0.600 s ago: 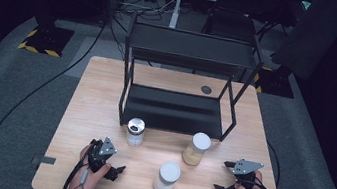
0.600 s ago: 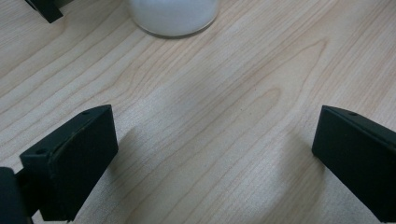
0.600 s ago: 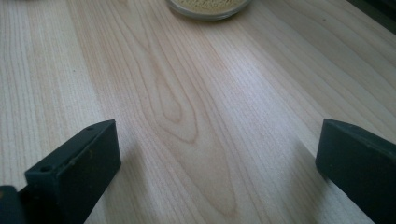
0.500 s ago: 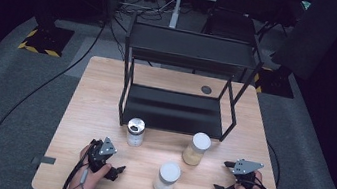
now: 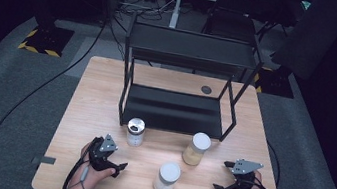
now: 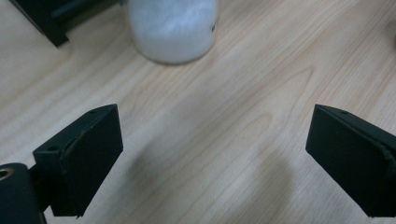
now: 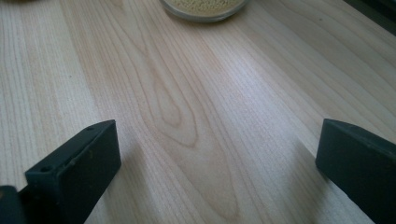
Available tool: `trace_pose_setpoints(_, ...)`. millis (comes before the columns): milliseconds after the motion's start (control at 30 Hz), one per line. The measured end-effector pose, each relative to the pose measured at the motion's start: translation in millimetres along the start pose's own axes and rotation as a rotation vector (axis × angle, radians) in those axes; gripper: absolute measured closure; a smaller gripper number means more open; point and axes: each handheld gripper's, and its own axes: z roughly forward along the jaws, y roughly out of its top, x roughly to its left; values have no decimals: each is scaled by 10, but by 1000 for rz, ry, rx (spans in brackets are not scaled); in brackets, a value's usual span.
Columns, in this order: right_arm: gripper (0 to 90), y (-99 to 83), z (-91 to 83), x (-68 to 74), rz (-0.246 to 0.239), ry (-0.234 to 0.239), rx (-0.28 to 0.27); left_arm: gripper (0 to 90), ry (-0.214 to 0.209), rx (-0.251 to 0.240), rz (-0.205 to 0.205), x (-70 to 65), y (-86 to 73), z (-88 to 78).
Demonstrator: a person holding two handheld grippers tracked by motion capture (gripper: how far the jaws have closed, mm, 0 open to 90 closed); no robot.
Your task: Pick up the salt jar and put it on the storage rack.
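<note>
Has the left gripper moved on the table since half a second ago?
No. In the high view the left gripper sits at the same spot below and left of the silver-lidded jar, jaws open and nothing between them.

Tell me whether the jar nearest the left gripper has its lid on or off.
Off. The open jar stands upright with a dark mouth on top, while the two other jars wear white lids.

The right gripper [image 7: 217,172] is hovering low over the pale wooden bench [image 7: 187,107], its two black fingers [image 7: 74,172] standing wide apart with bare wood between them. At twelve o'clock, the base of a jar of yellow grains [image 7: 204,8] is resting on the bench.
</note>
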Motion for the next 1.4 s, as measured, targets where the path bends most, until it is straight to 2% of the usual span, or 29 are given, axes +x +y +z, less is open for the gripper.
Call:
trace_pose_setpoints(367,0,0,0,0,0,0,0,42,-3,-97,14,43,67,-191)
trace_pose_setpoints(833,0,-1,0,0,0,0,0,59,12,-178,12,108,93,-329)
trace_pose_setpoints(967,0,0,0,0,0,0,0,59,25,-227,20,109,74,-317)
trace_pose_setpoints(1067,0,0,0,0,0,0,0,60,18,-258,13,137,56,-282)
trace_pose_setpoints(1400,0,-1,0,0,0,0,0,60,1,-289,0,229,125,-107)
